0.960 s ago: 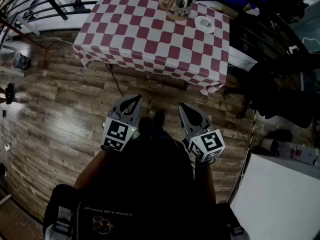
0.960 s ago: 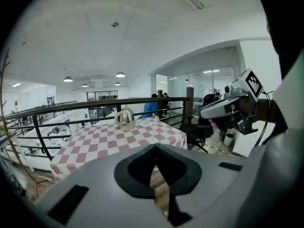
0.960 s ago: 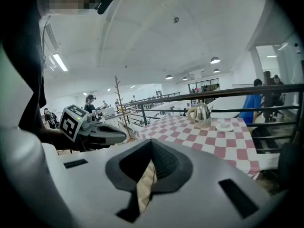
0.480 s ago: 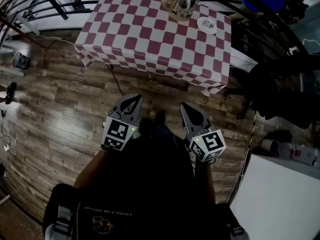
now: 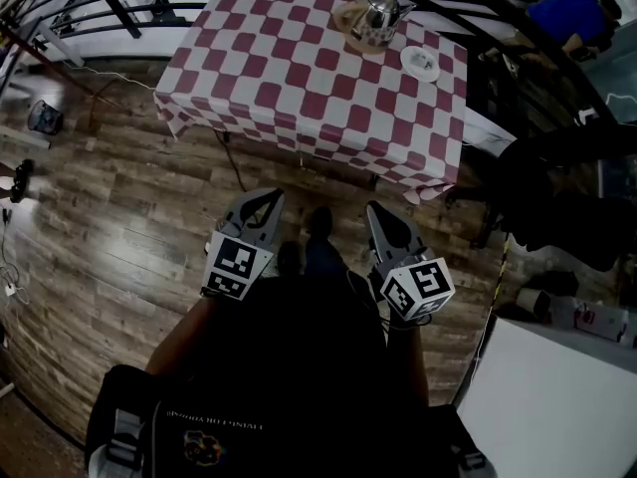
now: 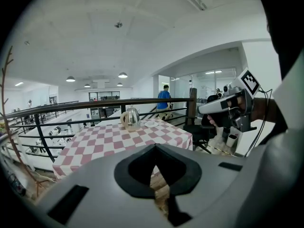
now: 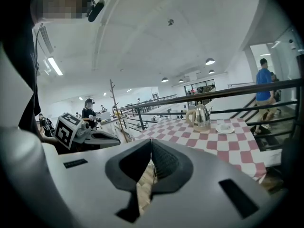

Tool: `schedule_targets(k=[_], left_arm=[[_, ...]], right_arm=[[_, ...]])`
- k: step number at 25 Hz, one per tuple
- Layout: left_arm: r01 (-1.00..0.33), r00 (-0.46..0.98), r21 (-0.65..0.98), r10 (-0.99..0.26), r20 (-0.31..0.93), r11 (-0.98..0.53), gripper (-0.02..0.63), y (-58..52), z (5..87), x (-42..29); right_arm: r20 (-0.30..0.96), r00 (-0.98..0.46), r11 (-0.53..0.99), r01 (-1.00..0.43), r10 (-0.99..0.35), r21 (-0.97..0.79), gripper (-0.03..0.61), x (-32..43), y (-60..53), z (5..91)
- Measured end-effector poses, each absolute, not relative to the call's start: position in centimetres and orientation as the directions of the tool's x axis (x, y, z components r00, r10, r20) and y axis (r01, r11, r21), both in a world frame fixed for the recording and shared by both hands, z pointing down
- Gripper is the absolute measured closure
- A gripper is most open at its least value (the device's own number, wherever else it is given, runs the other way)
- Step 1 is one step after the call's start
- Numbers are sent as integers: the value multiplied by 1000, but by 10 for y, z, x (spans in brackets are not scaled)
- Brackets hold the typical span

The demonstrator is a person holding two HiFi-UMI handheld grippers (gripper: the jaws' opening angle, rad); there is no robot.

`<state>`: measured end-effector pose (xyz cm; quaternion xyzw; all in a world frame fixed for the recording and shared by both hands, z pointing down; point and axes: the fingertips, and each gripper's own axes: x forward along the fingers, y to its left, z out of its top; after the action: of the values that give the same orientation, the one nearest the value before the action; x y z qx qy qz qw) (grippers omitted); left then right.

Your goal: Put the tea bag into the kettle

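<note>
A steel kettle (image 5: pixel 378 13) stands on a round mat at the far side of a table with a red-and-white checked cloth (image 5: pixel 299 78). Beside it is a white saucer (image 5: pixel 421 64) with a small thing on it, too small to tell. The kettle (image 6: pixel 131 118) and saucer (image 6: pixel 152 124) also show in the left gripper view, and the kettle (image 7: pixel 201 116) and saucer (image 7: pixel 224 127) in the right gripper view. My left gripper (image 5: pixel 267 197) and right gripper (image 5: pixel 375 210) are held over the wooden floor, well short of the table. Both are shut and hold nothing.
Black railings (image 5: pixel 119 13) run behind and to the left of the table. Dark chairs and gear (image 5: pixel 557 187) crowd its right side. A white cabinet (image 5: pixel 557 396) stands at the lower right. A person in blue (image 5: pixel 572 13) walks at the far right. Cables lie on the floor at the left.
The table, kettle and saucer have slid a little down and to the right in the head view. Both grippers stay shut in the same pose.
</note>
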<state>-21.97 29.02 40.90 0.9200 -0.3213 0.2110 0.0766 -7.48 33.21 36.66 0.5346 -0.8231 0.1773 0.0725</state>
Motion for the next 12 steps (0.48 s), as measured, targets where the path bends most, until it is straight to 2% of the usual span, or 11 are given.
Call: schedule_targets(k=[12], left_arm=[[-625,696,-8,-562,447,-781,607,257,410,-211]], right_arm=[[285,-435,380,-896,-854,-230,561,-65,296,367]])
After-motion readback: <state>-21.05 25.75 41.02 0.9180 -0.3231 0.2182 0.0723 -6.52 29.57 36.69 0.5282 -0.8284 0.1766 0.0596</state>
